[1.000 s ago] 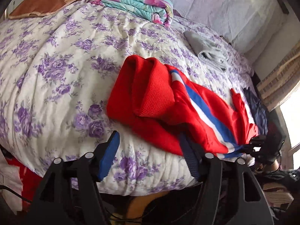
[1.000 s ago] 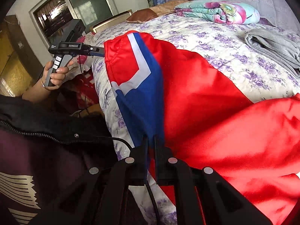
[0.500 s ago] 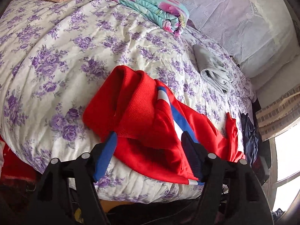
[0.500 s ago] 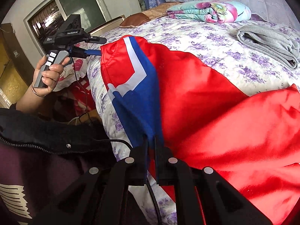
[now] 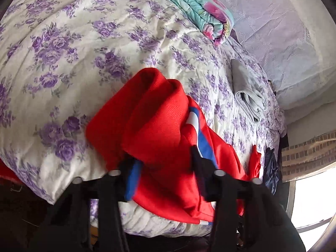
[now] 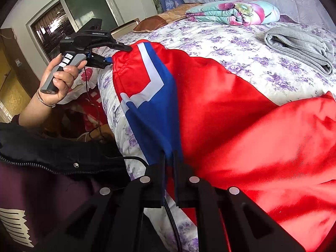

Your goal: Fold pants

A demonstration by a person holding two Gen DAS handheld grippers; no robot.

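Red pants with a blue and white side stripe (image 5: 159,126) lie bunched on the floral bedspread (image 5: 73,52) near the bed's front edge. My left gripper (image 5: 162,163) is open, its fingers on either side of the waistband's bunched end; it also shows in the right wrist view (image 6: 117,53) at the waistband corner. My right gripper (image 6: 169,159) is shut on the blue stripe of the pants (image 6: 220,105) at the near bed edge.
A folded grey garment (image 6: 302,44) (image 5: 247,92) lies further back on the bed. A rolled floral blanket (image 6: 233,12) and a brown pillow (image 6: 155,22) lie at the head. A dark garment (image 5: 271,168) hangs at the bed's right edge. A window is on the left wall.
My left gripper has moved forward over the bed edge, so the pants' bunched end now lies between its open fingers. The right gripper has stayed shut on the stripe.
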